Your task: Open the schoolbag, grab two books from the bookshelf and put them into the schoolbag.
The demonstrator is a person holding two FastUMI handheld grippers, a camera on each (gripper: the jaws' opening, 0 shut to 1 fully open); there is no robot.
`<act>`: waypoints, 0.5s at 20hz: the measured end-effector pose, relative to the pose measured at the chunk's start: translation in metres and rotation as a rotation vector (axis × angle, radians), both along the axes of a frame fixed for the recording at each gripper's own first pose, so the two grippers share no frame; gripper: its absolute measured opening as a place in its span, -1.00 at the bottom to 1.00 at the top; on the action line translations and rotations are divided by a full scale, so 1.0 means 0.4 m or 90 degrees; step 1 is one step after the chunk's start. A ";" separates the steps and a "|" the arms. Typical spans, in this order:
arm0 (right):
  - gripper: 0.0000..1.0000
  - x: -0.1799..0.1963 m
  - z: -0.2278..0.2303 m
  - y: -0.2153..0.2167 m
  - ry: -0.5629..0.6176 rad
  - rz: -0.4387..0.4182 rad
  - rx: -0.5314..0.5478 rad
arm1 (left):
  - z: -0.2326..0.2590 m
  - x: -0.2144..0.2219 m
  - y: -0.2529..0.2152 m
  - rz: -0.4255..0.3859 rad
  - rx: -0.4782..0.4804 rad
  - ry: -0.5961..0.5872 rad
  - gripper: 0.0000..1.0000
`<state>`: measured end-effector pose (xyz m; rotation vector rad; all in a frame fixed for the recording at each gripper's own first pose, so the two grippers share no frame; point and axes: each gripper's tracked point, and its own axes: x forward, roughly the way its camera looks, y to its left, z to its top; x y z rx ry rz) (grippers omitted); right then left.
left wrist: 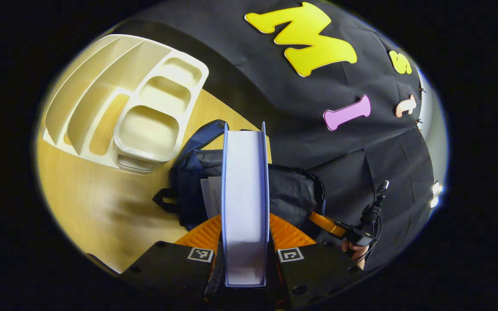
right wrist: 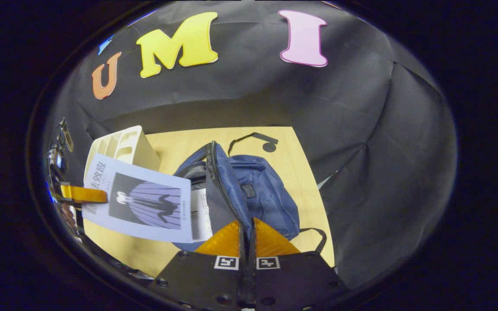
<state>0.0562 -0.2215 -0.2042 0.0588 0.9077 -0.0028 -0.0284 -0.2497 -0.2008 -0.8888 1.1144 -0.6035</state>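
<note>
Above the open schoolbag (right wrist: 249, 194) on the worktop (left wrist: 97, 203), your left hand-held gripper (left wrist: 245, 242) clamps a book (left wrist: 245, 203) edge-up; your right hand-held gripper (right wrist: 247, 239) pinches the bag's zipper edge, beside the bookshelf (left wrist: 123, 103).

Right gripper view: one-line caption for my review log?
Right gripper pinches the open schoolbag's zipper edge while the left gripper brings a book to it.
</note>
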 end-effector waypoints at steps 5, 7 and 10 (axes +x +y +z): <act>-1.00 0.010 0.021 -0.009 -0.005 0.012 -0.002 | -0.092 -0.003 -0.089 0.024 -0.002 0.011 -0.20; -1.00 0.018 0.026 -0.011 -0.006 0.018 -0.006 | -0.105 0.008 -0.121 0.053 -0.029 0.023 -0.20; -1.00 0.030 0.034 -0.024 -0.006 0.019 -0.010 | -0.129 0.021 -0.159 0.077 -0.052 0.033 -0.27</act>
